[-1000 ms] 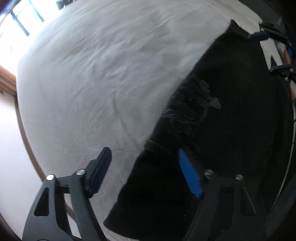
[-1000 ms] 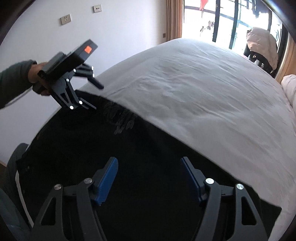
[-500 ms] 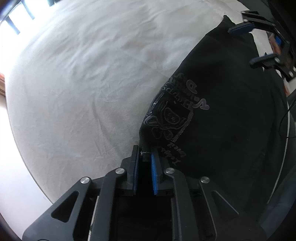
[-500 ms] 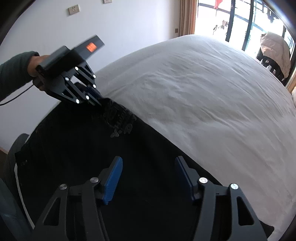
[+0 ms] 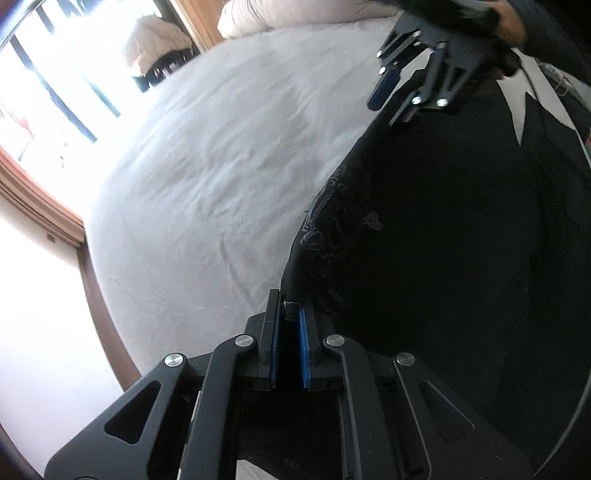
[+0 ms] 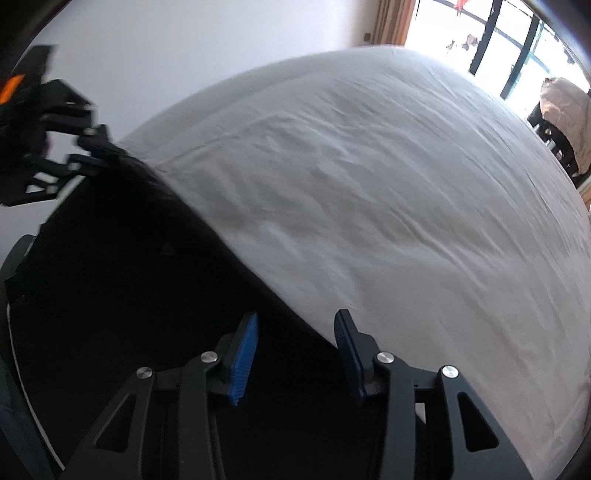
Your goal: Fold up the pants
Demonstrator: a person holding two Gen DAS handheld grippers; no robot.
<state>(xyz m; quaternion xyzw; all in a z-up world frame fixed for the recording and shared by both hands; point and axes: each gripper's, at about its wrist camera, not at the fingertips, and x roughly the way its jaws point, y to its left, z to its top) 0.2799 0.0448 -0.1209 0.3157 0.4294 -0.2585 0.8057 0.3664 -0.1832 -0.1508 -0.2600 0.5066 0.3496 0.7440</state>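
Note:
Black pants with a pale print lie along one side of a white bed. My left gripper is shut on their edge, which is lifted off the sheet. In the right wrist view the pants fill the lower left, and the left gripper shows blurred at their far corner. My right gripper is over the pants' edge with its jaws closing; the fabric lies between the blue pads, which do not press on it. A hand holds the right gripper at the top right of the left wrist view.
The white bed sheet spreads wide beside the pants, wrinkled. A pillow lies at the bed's far end. A chair draped with a pale garment stands by the bright window. A plain wall runs behind the bed.
My left gripper went from open to shut on the pants' edge and has risen with it. The right gripper's jaws have narrowed and it has shifted to the pants' edge.

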